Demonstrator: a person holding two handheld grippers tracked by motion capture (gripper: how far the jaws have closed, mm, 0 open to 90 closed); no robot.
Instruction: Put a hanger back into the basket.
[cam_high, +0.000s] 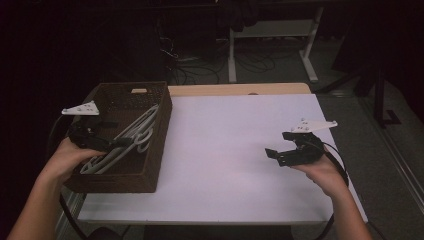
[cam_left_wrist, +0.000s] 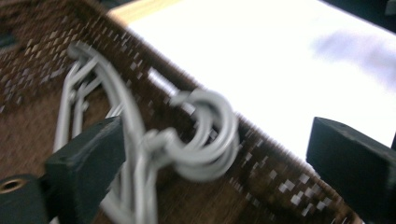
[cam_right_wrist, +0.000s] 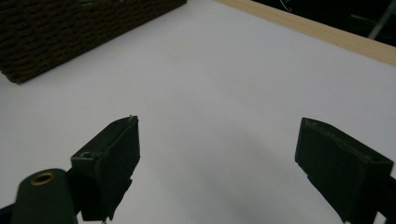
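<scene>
Lying in a loose bundle inside the brown woven basket (cam_high: 150, 170) at the left of the tabletop (cam_high: 230, 150), the grey plastic hangers (cam_high: 127, 140) are leaning with their hooks (cam_left_wrist: 205, 135) up against the basket's right wall. The left tongs (cam_high: 116, 143) are hovering over that bundle with jaws spread wide; in the left gripper view the hooks are sitting between the jaws, but neither pad is pressing on them, so nothing is being held. The right tongs (cam_high: 276, 156) are hanging spread and empty over bare white tabletop, well apart from the basket. Judging handling: the hangers are looking light, stiff and smooth, so probably slippery under hard pads, and the curled hooks are nesting into each other, so lifting one is likely dragging its neighbours along. The best hold is probably the straight neck just below a hook, or a flat shoulder bar, rather than the rounded hook itself. Thin plastic may be flexing or snapping if twisted.
</scene>
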